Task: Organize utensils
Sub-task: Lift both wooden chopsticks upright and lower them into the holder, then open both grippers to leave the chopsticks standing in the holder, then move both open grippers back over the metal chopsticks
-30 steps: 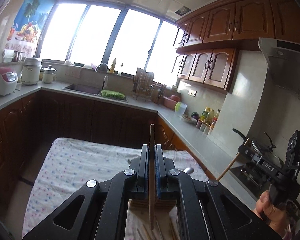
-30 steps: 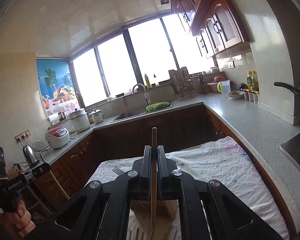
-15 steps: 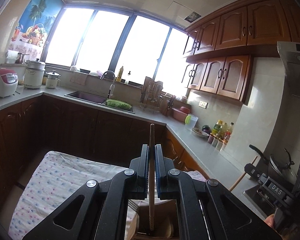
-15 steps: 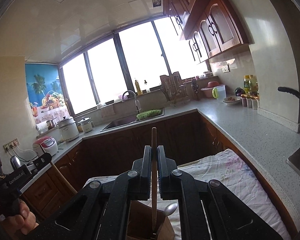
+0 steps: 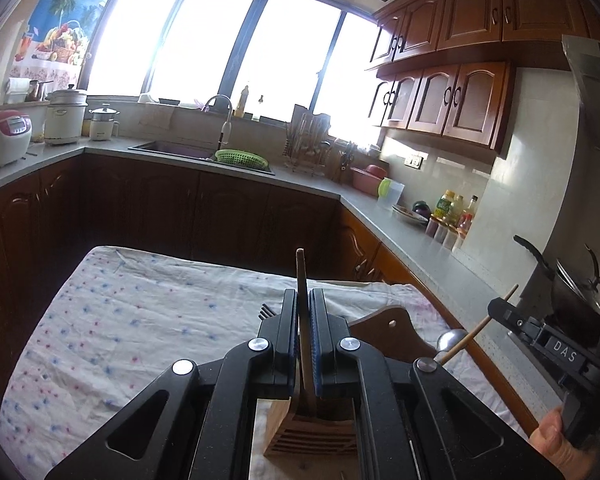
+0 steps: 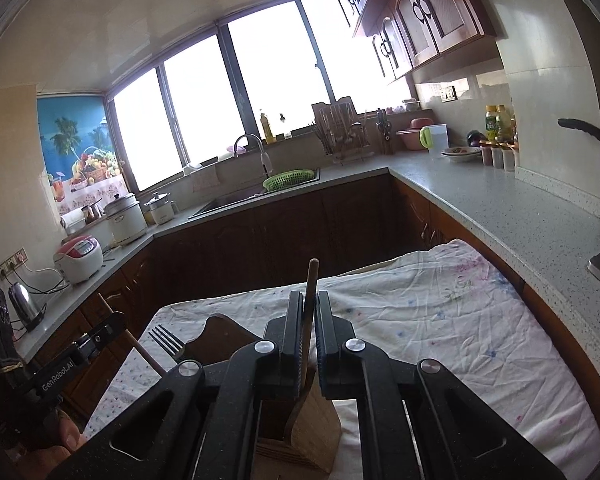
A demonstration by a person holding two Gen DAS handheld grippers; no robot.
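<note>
My left gripper is shut on a wooden chopstick whose lower end reaches into a slatted wooden utensil holder on the floral tablecloth. My right gripper is shut on another chopstick, tilted slightly right, its lower end inside the same holder. The right gripper with its chopstick shows in the left wrist view. The left gripper shows in the right wrist view. A fork and a spoon stand by a brown board.
The table sits between dark wooden kitchen cabinets. A grey countertop runs along the right with bottles and a pan. A sink with a green basket is at the back; rice cookers stand at the left.
Both grippers have tipped down and lowered, so the table and holder fill more of each view. Both chopsticks' lower ends now sit inside the holder. The right chopstick leans slightly.
</note>
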